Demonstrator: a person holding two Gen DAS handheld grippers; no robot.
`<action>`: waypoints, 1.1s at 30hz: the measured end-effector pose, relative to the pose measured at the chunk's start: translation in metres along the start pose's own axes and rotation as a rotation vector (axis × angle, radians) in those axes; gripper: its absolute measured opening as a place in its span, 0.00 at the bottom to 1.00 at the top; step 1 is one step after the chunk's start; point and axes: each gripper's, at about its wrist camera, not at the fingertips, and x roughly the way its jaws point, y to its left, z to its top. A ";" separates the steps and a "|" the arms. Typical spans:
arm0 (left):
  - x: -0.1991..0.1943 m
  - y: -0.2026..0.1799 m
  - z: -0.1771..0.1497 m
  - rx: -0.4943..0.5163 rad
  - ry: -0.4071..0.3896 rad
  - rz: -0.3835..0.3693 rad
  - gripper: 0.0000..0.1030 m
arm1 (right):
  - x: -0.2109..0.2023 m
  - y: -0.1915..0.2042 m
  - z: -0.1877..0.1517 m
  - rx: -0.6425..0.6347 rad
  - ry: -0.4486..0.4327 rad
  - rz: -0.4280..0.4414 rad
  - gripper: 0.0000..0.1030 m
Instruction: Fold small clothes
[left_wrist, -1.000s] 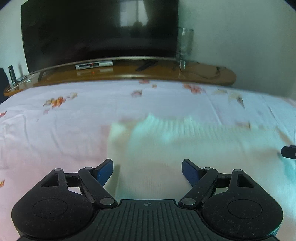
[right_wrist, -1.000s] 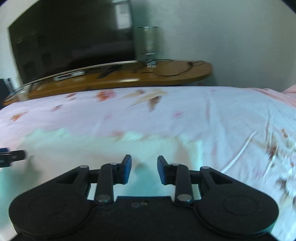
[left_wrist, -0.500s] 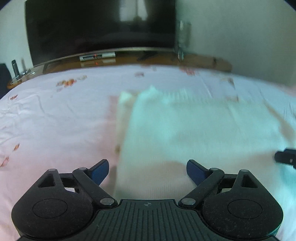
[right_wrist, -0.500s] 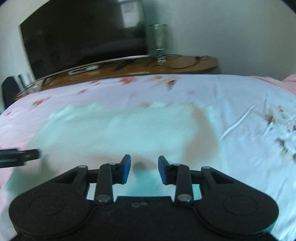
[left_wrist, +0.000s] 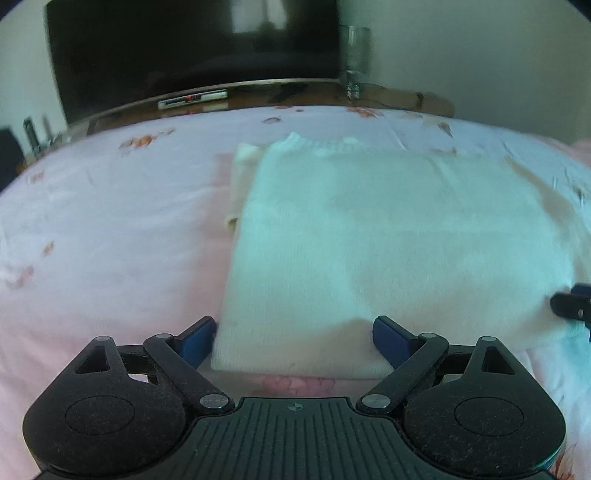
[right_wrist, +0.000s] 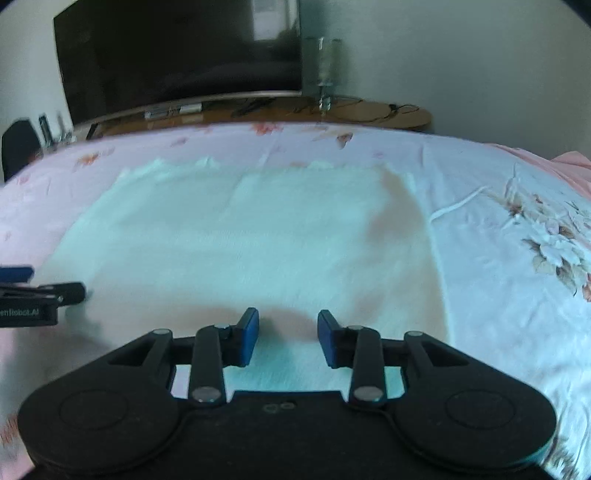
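1. Broadly, we see a pink floral bedsheet (left_wrist: 92, 229) spread across both views, with a dark television (right_wrist: 177, 55) on a wooden stand (right_wrist: 369, 112) beyond it.
2. We find the white garment (left_wrist: 388, 240) lying flat on the sheet, folded into a rough rectangle.
3. We hold the left gripper (left_wrist: 291, 338) wide apart, straddling the garment's near left corner.
4. We hold the right gripper (right_wrist: 288, 334) parted, empty, over the garment's near edge.
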 end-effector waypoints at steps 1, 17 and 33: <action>0.000 0.001 0.000 -0.005 0.004 0.005 0.92 | -0.001 -0.003 -0.004 0.003 -0.020 0.003 0.34; 0.006 0.001 0.001 -0.008 0.019 0.022 1.00 | -0.013 -0.027 -0.016 0.036 -0.005 -0.070 0.34; -0.001 0.003 0.013 -0.029 0.050 0.034 1.00 | -0.025 -0.026 0.000 0.132 -0.022 -0.004 0.43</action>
